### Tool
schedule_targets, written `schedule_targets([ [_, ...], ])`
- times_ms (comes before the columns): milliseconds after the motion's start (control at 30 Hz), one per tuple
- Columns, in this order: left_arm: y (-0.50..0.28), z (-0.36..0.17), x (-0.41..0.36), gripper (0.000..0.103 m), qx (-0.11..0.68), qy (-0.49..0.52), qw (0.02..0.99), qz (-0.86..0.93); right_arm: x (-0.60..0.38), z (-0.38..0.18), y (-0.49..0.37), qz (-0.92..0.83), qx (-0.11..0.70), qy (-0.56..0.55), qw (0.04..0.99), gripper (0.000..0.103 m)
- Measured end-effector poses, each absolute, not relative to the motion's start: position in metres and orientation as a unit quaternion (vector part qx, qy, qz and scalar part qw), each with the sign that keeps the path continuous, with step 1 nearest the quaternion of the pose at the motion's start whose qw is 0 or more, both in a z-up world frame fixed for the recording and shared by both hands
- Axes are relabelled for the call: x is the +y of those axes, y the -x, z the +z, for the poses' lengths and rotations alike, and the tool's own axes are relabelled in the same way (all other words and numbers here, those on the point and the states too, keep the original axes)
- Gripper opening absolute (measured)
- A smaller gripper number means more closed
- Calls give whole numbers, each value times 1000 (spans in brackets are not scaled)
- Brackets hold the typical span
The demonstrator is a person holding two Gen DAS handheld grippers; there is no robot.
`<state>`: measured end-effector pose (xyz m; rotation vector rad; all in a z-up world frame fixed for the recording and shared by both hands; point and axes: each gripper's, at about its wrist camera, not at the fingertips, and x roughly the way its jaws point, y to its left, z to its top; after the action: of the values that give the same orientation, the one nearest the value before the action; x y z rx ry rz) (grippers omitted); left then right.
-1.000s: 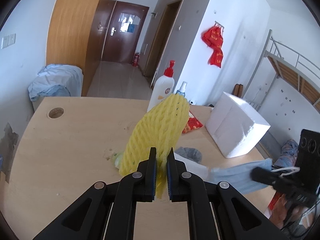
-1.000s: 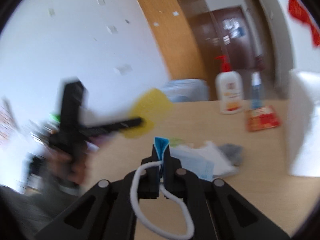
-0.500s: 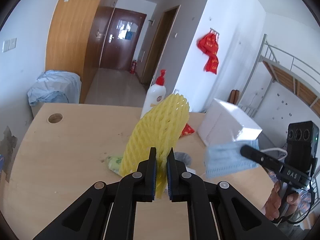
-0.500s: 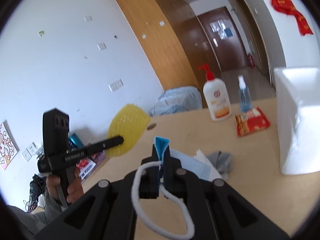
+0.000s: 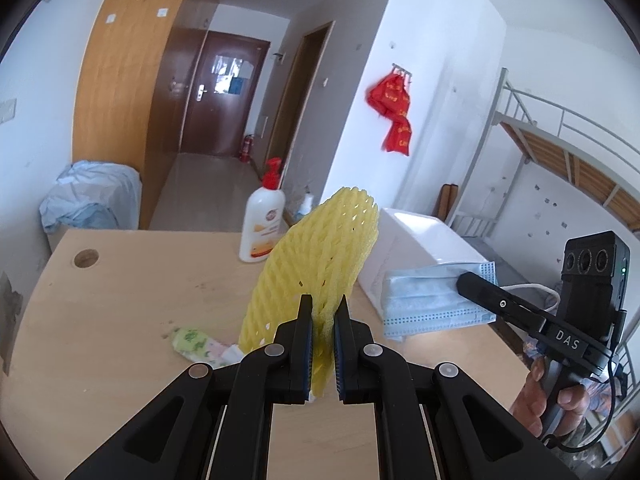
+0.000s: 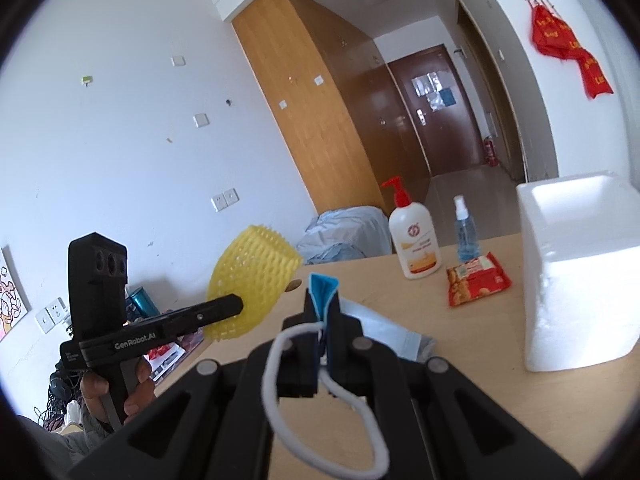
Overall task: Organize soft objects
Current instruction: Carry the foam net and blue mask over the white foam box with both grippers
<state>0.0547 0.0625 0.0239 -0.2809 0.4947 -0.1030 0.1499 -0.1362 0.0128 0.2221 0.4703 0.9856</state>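
A person holds two soft items above a pale wooden tabletop, one in each hand-held tool. The left tool is clenched on the lower edge of a yellow foam fruit net, which stands upright from the jaws and, seen by the right camera, juts out past the tabletop's left edge. The right tool is clenched on a folded edge of a blue face mask, its white ear loop dangling back over the tool; the mask hangs in the air in front of a white foam box at the tabletop's right side. Both items look featherlight and limp, so a pinch at an edge, as here, should carry them, though the open mesh of the net crushes easily and the mask could swing or slip by its loop. Other soft items lie mid-tabletop: a patterned cloth and a flat white packet. A pump bottle, a spray bottle and a red snack packet sit towards the far edge.
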Motion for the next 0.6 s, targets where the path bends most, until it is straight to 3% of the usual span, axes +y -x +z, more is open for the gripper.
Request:
schedule_targets([
  [600, -97, 42, -51, 9, 232, 83, 957, -154, -229, 35, -117, 315, 159, -92, 931, 4],
])
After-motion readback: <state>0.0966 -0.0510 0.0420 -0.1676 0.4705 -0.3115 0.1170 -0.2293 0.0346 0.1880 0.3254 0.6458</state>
